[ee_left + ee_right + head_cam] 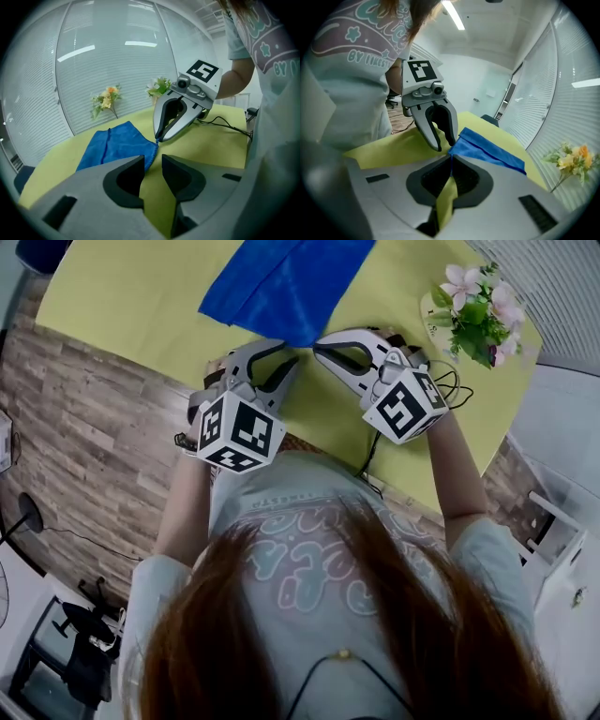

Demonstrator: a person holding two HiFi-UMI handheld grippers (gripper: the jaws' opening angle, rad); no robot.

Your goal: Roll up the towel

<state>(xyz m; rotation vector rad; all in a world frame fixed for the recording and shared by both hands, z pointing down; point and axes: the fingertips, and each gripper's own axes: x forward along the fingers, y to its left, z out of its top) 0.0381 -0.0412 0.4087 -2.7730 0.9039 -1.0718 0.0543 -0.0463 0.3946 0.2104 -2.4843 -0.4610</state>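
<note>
Table in yellow cover carried the blue towel, flat, one end near the person's edge. The right gripper pinched that end's corner. The left gripper had its jaws slightly apart, gripping nothing. It probably needed to grip level first, so that the roll started straight.

surface: oval table – yellow-green top, wood-plank floor around it | on it: blue towel lying flat toward the far side, one lengthwise fold line | right rim: pink-and-white flower sprig | near side: thin black cable – trails across the top
</note>
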